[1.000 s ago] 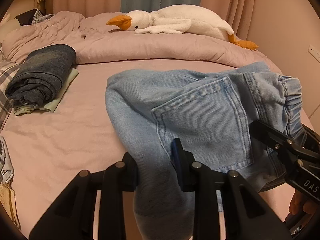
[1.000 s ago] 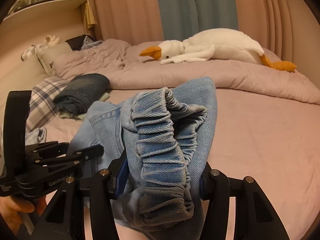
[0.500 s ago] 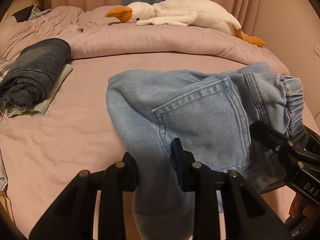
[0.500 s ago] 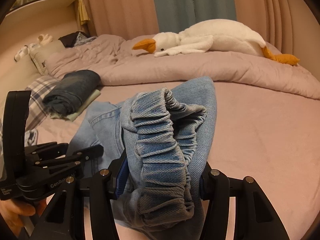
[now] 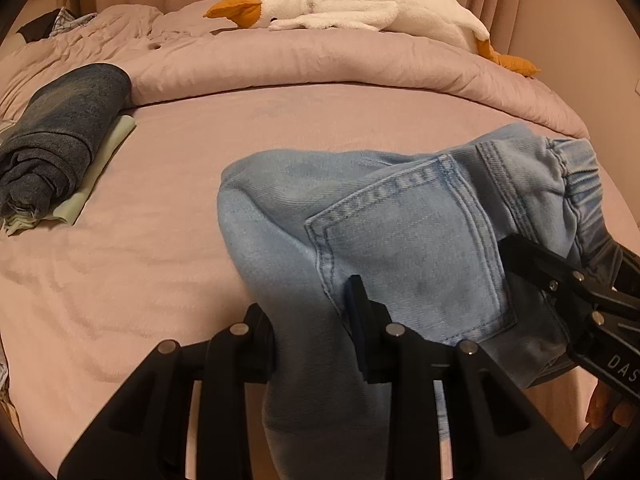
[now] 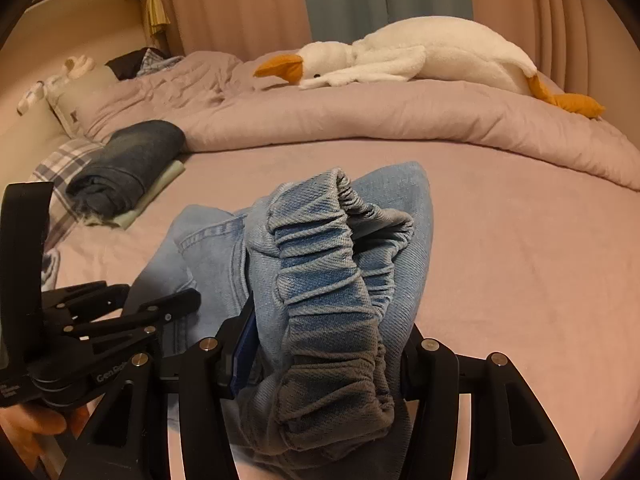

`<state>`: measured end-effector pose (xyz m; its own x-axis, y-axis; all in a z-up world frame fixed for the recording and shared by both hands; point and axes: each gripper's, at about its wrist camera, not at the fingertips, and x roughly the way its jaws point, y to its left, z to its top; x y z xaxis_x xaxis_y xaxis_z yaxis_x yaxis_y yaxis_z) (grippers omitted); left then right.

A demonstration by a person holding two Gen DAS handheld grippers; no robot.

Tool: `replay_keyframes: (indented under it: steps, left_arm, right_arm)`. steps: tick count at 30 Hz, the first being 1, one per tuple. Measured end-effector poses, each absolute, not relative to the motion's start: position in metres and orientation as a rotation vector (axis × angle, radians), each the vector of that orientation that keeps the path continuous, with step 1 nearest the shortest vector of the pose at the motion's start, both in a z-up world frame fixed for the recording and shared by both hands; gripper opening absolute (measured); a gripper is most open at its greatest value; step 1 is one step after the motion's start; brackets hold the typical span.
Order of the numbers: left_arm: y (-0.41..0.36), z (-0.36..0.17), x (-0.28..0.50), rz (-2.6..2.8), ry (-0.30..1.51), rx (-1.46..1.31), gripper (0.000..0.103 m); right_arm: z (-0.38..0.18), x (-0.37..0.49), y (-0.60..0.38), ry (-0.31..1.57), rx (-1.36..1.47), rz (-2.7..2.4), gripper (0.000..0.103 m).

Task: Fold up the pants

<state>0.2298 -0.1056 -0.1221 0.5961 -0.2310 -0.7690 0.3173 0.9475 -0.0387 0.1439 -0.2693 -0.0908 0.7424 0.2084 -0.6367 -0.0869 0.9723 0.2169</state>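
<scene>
Light blue jeans [image 5: 400, 216] are held up over the pink bed sheet [image 5: 160, 208], back pocket facing the left wrist view. My left gripper [image 5: 312, 320] is shut on a bunched fold of the jeans near the pocket. My right gripper [image 6: 324, 340] is shut on the gathered elastic waistband [image 6: 332, 264]. The right gripper also shows in the left wrist view [image 5: 576, 292] at the right edge. The left gripper also shows in the right wrist view [image 6: 120, 320] at lower left. The rest of the legs hangs below, hidden.
A folded dark blue garment [image 5: 60, 132] lies on a pale green one at the bed's left. A rolled pink duvet [image 5: 340, 60] runs across the back with a white plush goose [image 5: 360, 4] on it. A plaid pillow [image 6: 64, 164] lies at far left.
Both grippers have moved forward and down over the bed with the jeans still held. The grips have not changed.
</scene>
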Motion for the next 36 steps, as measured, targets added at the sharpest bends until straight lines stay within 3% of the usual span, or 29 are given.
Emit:
replay_keyframes:
  steps: [21,24,26,32,36]
  left_arm:
    - [-0.107,-0.132,0.236,-0.325,0.879,0.178,0.037]
    - [-0.107,-0.132,0.235,-0.298,0.870,0.187,0.050]
    - [-0.103,-0.132,0.236,-0.262,0.866,0.188,0.068]
    - [-0.096,-0.134,0.236,-0.245,0.865,0.185,0.080]
    - [-0.092,-0.132,0.236,-0.246,0.869,0.173,0.080]
  right_arm:
    - [-0.115,0.165,-0.287,0.836,0.260,0.160,0.058]
    - [-0.117,0.166,-0.289,0.851,0.276,0.155,0.063]
    - [-0.118,0.166,-0.289,0.857,0.280,0.150,0.065]
    - [-0.115,0.164,-0.291,0.875,0.271,0.119,0.073]
    - [-0.113,0.161,-0.295,0.876,0.283,0.107,0.074]
